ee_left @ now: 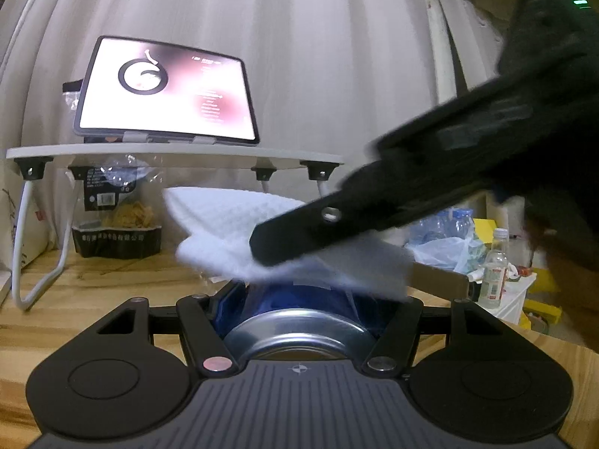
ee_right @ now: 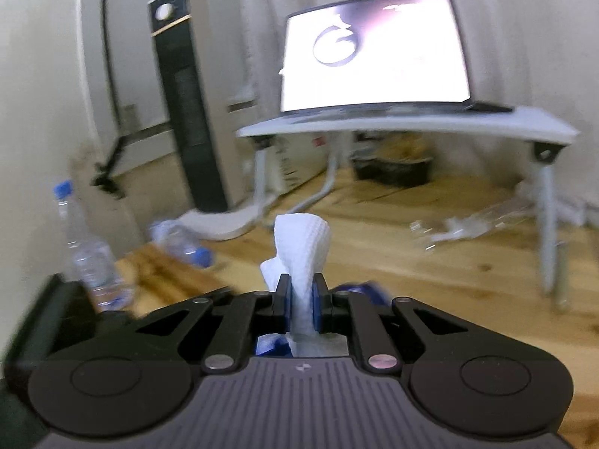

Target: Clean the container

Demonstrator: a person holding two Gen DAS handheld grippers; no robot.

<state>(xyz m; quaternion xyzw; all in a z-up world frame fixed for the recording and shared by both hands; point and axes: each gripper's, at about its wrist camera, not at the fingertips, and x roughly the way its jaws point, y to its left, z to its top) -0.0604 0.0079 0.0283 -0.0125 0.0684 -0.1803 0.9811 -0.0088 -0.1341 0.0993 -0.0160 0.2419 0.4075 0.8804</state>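
In the left wrist view my left gripper [ee_left: 299, 299] is shut on a blue container with a silver metal rim [ee_left: 299, 327], held close to the camera. A white waffle-textured cloth [ee_left: 232, 232] lies over the top of the container. The right gripper's black finger [ee_left: 299, 235] reaches in from the right and lies across the cloth. In the right wrist view my right gripper [ee_right: 302, 301] is shut on the white cloth [ee_right: 303, 247], which sticks up between its blue pads. A bit of the blue container [ee_right: 368, 290] shows just behind the fingers.
A lit tablet [ee_left: 164, 93] stands on a white folding stand [ee_left: 172, 151] on the wooden table [ee_left: 93, 280]. A snack bag [ee_left: 116, 220] sits under the stand. Plastic water bottles [ee_right: 90, 254] stand at the left, another bottle [ee_left: 494, 273] and a plastic bag at the right.
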